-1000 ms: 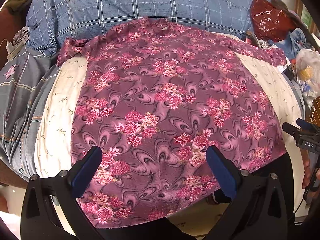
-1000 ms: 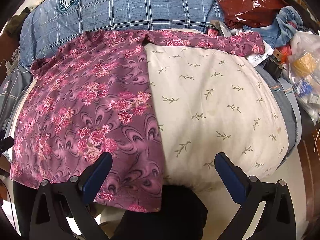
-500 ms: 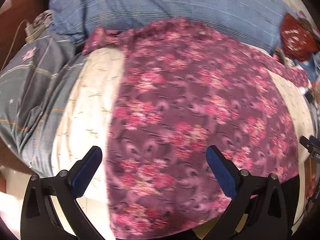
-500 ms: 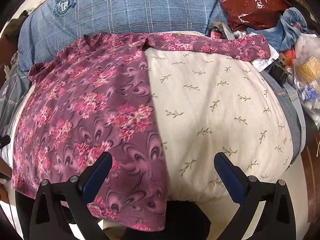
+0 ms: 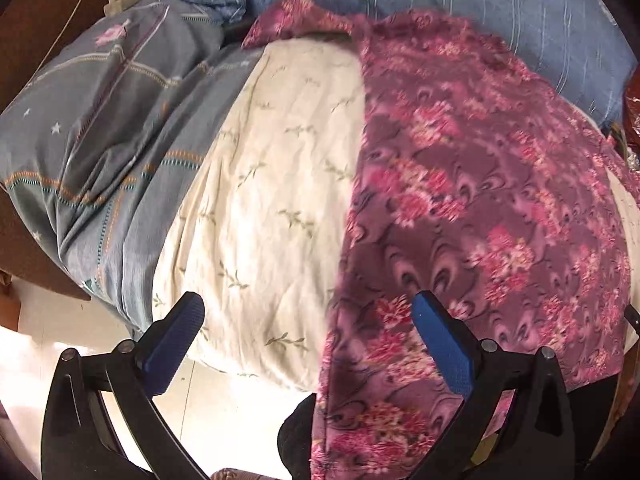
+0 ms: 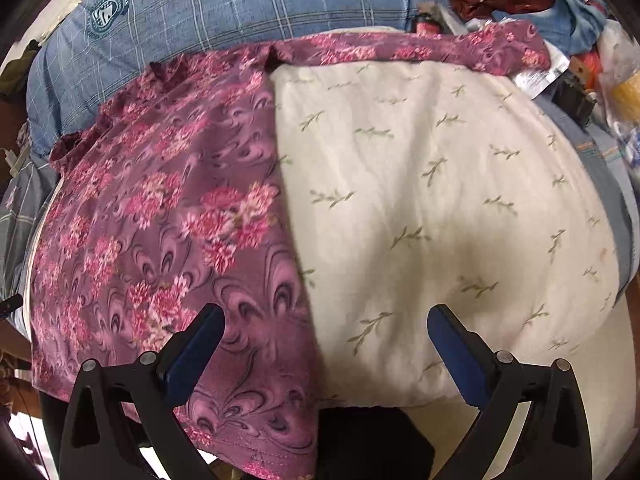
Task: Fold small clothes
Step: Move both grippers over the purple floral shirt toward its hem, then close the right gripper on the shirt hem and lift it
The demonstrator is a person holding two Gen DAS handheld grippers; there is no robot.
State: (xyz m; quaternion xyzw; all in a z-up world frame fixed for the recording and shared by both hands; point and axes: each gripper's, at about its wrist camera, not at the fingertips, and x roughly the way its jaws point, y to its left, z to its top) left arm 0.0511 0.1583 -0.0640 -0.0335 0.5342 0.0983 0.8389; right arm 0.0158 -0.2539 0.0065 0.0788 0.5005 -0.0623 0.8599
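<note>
Since the shirt is spread flat on the cream pillow, hem hanging off the near edge and collar up by the blue pillow, looks like thin, floppy, light fabric. Probably a bit slippery, bound to sag and bunch when lifted. Best pinched at the hem corners or shoulder seams, not mid-panel. One sleeve stretched along the far edge of the cream pillow, toward the clutter. Both tools gaping wide, nothing between the pads: left gripper straddling the shirt's side edge, right gripper doing the same on the other side. Left view motion-blurred, so print detail and collar hard to read. Hem corners cut off behind the grippers, other sleeve mostly bunched near the grey bedding.
</note>
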